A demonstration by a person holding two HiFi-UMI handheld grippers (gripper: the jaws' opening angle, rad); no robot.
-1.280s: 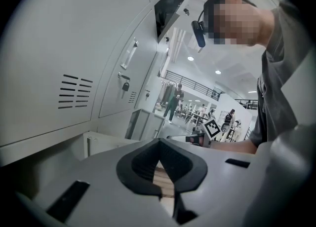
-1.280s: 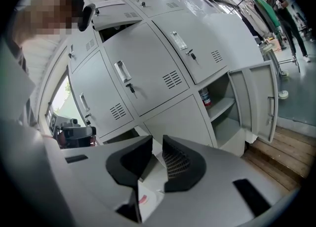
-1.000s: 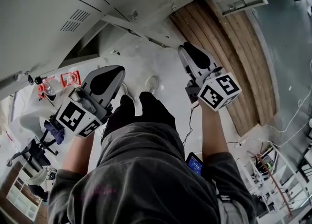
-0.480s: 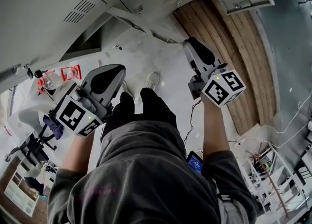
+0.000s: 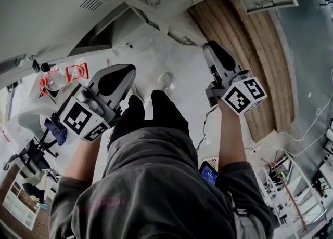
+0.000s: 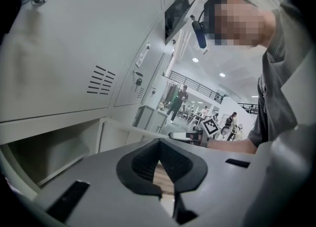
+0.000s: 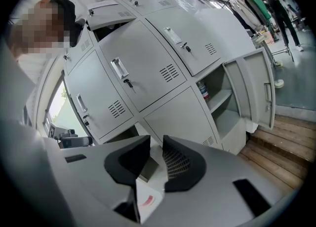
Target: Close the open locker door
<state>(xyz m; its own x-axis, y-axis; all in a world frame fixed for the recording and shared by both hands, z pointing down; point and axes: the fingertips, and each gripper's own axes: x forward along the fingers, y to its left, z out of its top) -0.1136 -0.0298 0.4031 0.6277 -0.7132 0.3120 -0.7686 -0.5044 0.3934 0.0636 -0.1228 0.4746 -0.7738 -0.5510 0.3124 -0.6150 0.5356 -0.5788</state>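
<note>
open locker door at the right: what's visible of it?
The open locker door is a pale grey panel, metal by its look, with a raised rim and a slim vertical fitting near its free edge. It stands upright, swung wide from a bottom-row compartment with a shelf, above the wooden boards. Nothing else touches it.

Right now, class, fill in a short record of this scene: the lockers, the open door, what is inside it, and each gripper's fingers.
Lockers: grey, most shut
Open door: swung out at the right end, untouched
Inside: bottle at the back of a shelf
Left gripper: fingers together, empty
Right gripper: fingers apart, empty
Floor: wooden boards below the door
</note>
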